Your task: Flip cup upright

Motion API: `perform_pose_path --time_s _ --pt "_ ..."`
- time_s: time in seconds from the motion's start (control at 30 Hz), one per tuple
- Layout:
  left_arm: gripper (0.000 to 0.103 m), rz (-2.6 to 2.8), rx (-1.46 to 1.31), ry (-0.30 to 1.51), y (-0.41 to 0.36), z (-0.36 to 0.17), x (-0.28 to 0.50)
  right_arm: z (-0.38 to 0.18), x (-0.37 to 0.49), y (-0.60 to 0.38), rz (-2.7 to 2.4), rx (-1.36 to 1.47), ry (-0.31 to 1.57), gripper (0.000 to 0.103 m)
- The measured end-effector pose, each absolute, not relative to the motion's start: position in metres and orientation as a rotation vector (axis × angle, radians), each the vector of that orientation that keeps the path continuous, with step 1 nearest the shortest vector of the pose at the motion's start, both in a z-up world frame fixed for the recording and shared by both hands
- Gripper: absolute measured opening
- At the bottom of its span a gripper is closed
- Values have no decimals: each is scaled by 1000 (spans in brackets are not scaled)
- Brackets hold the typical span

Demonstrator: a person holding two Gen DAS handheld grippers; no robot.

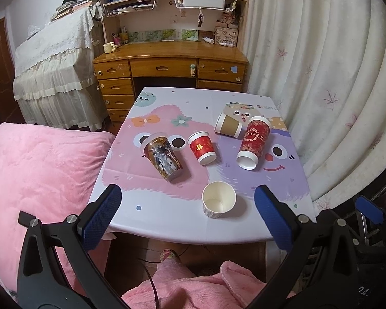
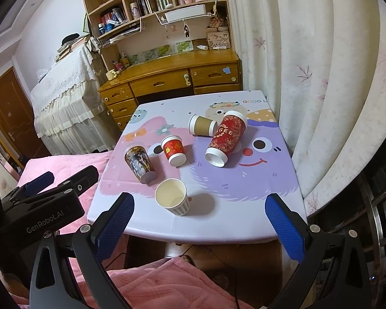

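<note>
Left wrist | upright cup (image 1: 219,203) near table edge (image 1: 193,239) | four cups lying

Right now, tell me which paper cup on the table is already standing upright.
The plain white paper cup with the grey patterned wall, nearest both grippers, stands with its open mouth up. The other four lie tipped over.

"GenRobot.AI" marks the left gripper (image 2: 51,216); "AGEE" the tall red cup (image 2: 226,135); "GOOD" the tablecloth (image 2: 249,101).
</note>
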State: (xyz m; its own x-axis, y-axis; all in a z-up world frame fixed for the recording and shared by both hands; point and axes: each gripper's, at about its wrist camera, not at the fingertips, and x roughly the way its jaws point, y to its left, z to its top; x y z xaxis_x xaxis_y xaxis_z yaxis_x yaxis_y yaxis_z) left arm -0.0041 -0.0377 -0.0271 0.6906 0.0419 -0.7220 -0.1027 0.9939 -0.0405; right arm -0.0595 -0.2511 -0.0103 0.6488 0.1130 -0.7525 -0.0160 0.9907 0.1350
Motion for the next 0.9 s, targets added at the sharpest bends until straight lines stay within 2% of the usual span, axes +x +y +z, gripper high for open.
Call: perform_pose_path --time_s 0.9 --pt "102 95 -72 839 -20 -26 14 -19 -39 -235 102 100 879 103"
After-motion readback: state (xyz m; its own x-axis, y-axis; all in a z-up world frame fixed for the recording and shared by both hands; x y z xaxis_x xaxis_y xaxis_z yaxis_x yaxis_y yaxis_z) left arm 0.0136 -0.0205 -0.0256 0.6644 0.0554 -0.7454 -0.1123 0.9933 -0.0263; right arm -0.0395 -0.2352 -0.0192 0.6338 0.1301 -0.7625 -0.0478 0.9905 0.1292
